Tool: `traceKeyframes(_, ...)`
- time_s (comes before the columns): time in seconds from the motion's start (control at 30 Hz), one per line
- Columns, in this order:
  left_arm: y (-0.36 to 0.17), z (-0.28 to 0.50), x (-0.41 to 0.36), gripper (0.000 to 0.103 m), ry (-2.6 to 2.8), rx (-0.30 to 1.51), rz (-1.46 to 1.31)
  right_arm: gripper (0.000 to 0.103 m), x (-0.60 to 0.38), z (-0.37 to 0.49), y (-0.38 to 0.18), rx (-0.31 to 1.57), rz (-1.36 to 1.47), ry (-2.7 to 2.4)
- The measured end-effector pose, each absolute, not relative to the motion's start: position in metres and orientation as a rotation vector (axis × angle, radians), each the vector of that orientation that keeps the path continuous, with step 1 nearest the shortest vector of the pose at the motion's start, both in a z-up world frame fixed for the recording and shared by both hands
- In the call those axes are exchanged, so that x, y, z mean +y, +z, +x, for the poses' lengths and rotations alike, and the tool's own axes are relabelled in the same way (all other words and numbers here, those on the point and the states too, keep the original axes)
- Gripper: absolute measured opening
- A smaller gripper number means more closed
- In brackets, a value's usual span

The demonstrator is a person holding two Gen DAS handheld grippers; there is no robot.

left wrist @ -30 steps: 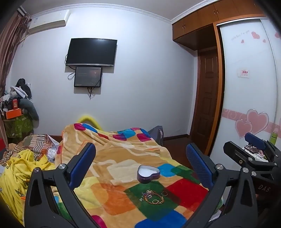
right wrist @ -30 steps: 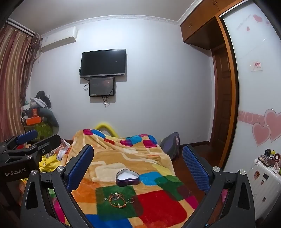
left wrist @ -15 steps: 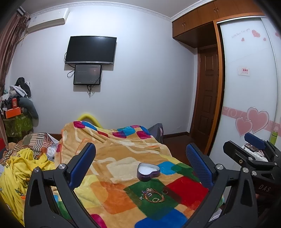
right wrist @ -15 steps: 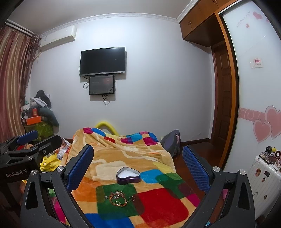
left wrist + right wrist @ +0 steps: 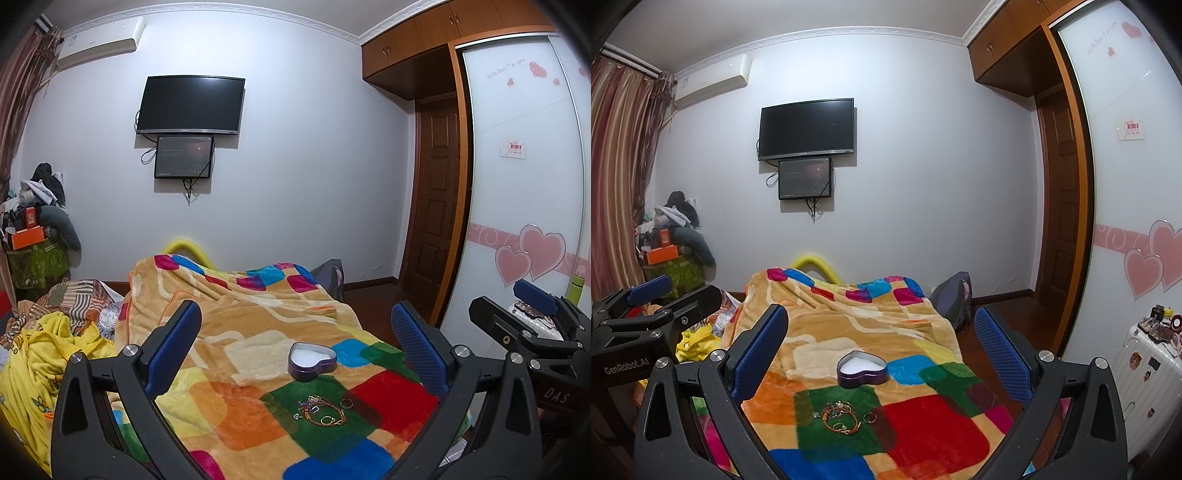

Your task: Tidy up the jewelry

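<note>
A small pile of jewelry, a beaded bracelet with rings and small pieces, lies on a green square of the colourful blanket. It also shows in the right wrist view. An open purple heart-shaped tin with a white lining sits just behind the jewelry, seen too in the right wrist view. My left gripper is open and empty above the bed. My right gripper is open and empty, held beside it to the right.
The blanket covers a bed. Yellow bedding is heaped on the left. A wardrobe with pink hearts and a white suitcase stand on the right. A grey bag sits on the floor by the door.
Both grippers have shifted slightly, so the room has slid a little in each view. The jaws stay open; the jewelry and tin have not moved.
</note>
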State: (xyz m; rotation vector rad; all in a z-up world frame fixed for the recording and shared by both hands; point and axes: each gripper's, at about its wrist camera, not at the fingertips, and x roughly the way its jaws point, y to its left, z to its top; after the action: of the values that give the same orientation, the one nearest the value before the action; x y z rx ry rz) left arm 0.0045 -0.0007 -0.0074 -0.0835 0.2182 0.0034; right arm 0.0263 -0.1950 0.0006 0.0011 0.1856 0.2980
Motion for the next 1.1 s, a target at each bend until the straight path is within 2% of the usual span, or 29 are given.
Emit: traceKeyframes(1.1, -0.0054, 0.0063, -0.0021, 0.103, -0.008, 0.216, -0.083, 0.101, -0.1946, 0.0218, 0.0032, 0.18, 0.01, 0.302)
